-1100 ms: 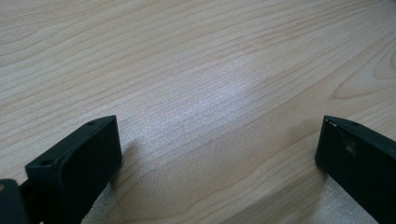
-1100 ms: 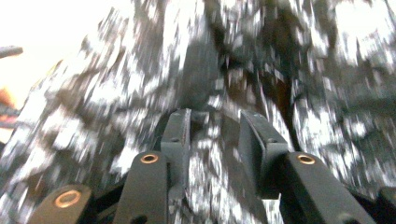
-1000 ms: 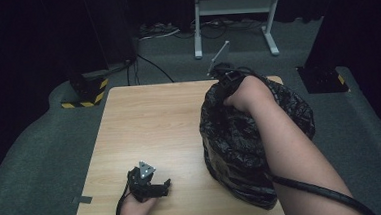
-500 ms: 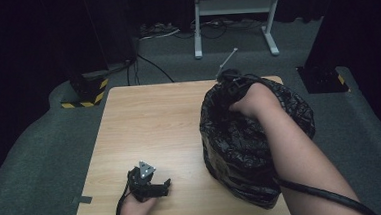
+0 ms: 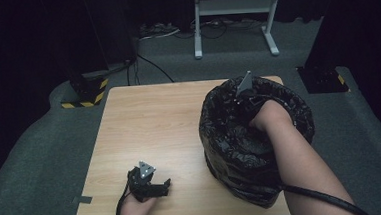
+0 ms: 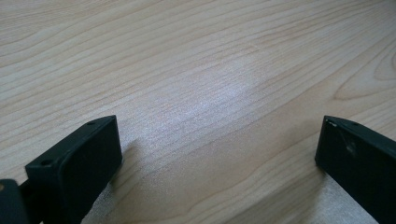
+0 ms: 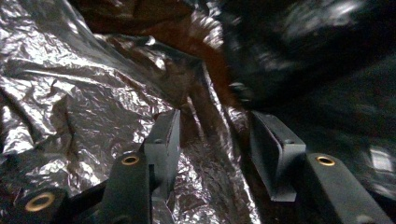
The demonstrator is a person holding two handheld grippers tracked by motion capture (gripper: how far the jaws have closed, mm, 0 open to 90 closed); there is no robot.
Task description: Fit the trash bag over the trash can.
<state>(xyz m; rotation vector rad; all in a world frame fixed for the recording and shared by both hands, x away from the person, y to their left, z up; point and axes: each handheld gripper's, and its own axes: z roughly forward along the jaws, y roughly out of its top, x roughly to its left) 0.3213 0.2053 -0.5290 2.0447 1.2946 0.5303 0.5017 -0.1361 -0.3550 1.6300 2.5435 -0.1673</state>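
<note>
Two tongs at work: right tongs (image 7: 215, 140) reach down inside the black bin bag (image 5: 231, 150) on the tabletop's (image 5: 154, 124) right, jaws just opening, nothing pinched; left tongs (image 6: 215, 154) rest spread near-left.

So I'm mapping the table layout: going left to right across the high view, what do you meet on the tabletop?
Left gripper resting near the table's front edge → bare wood → black bin bag, with the right gripper reaching down into it.
</note>
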